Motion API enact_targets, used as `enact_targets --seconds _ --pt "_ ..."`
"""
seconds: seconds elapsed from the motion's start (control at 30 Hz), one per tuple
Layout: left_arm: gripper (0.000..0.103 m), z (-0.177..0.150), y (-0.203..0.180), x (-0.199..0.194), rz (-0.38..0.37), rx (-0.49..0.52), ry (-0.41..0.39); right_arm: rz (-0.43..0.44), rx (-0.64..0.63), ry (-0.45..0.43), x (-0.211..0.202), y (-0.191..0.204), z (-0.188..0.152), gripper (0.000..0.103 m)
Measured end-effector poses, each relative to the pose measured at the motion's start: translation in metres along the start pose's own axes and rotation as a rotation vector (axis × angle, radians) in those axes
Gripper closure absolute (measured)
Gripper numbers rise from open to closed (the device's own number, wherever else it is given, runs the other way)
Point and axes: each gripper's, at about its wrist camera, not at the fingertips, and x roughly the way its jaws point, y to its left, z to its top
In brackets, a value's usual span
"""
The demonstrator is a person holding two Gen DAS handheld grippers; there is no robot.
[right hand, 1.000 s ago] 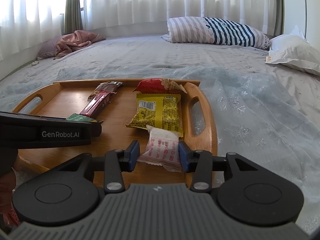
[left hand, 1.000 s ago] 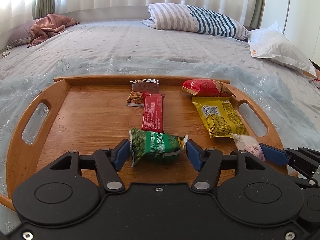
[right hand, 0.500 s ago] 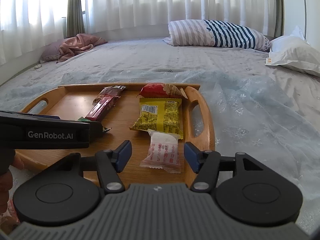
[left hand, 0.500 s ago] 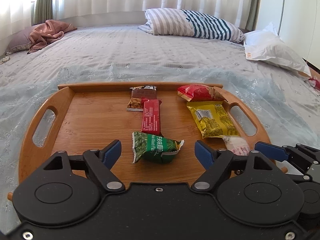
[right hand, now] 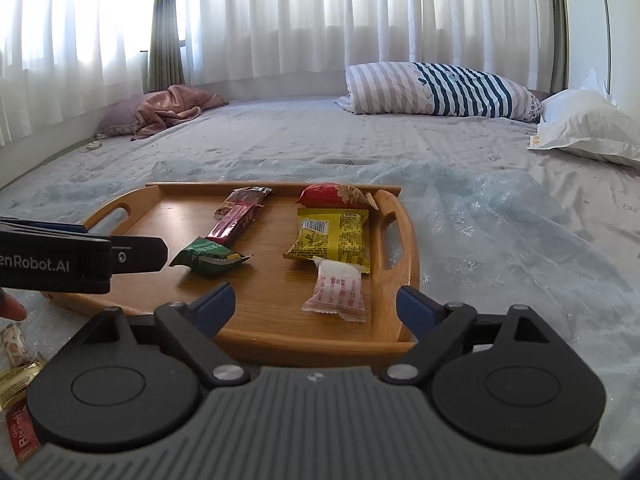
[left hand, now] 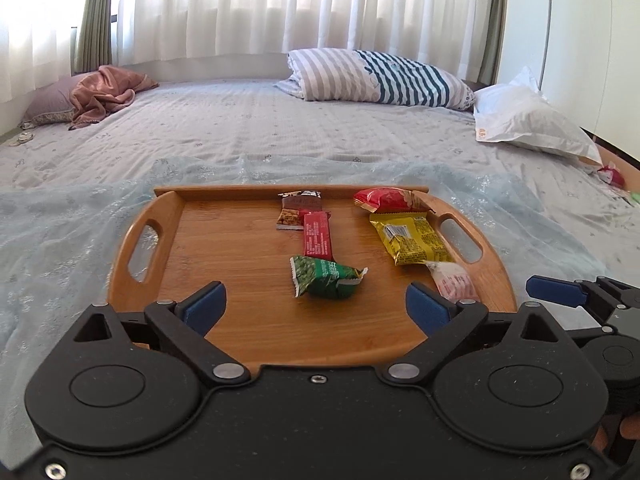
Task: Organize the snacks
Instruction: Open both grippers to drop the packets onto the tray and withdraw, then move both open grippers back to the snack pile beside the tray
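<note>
Wrappers [right hand: 16, 376] beside the tray [right hand: 404, 280] show only rightward; green packet [left hand: 326, 282] lies crumpled; we see both grippers [left hand: 316, 306] [right hand: 316, 304] just opening — wide, empty.

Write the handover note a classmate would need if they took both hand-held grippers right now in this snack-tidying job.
Left hand-held gripper: open, jaws have just been opening, holding nothing; the green packet lies on the tray ahead of it.
Right hand-held gripper: open, jaws have just been opening, holding nothing; the white-and-pink packet lies on the tray ahead of it.
Wooden tray on the bed holds six snacks: brown bar, red bar and green packet in one line; red packet, yellow packet and white-and-pink packet in another.
Left to do: a few loose snacks sit off the tray at the near left.
</note>
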Motion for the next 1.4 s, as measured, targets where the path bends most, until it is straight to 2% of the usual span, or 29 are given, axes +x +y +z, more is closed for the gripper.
enact_targets --seconds 0.23,0.53,0.87,1.03,1.1,1.2,1.33,1.4 --pt "0.005 -0.02 0.006 -0.042 -0.004 0.015 -0.043 0.018 -0.016 -0.023 -0.024 0.012 -0.016 0.0" --pt "0.004 -0.049 0.018 -0.078 -0.012 0.016 -0.025 0.017 -0.036 -0.038 -0.048 0.03 -0.039 0.0" --pt "0.004 -0.085 0.027 -0.099 0.002 0.014 0.009 0.028 0.007 -0.036 -0.055 0.037 -0.059 0.0" --pt "0.017 -0.1 0.032 -0.106 0.002 0.018 0.042 0.029 -0.011 -0.052 -0.058 0.043 -0.064 0.0" --pt "0.028 -0.104 0.034 -0.109 -0.013 0.011 0.056 0.029 -0.016 -0.057 -0.059 0.044 -0.065 0.0" --pt "0.035 -0.109 0.036 -0.112 -0.029 0.003 0.072 0.02 -0.021 -0.054 -0.058 0.047 -0.066 0.0" --pt "0.037 -0.109 0.04 -0.115 0.012 0.002 0.057 0.025 -0.012 -0.038 -0.054 0.047 -0.067 0.0" --pt "0.044 -0.107 0.045 -0.114 0.038 -0.004 0.047 0.031 -0.011 -0.029 -0.053 0.048 -0.068 0.0"
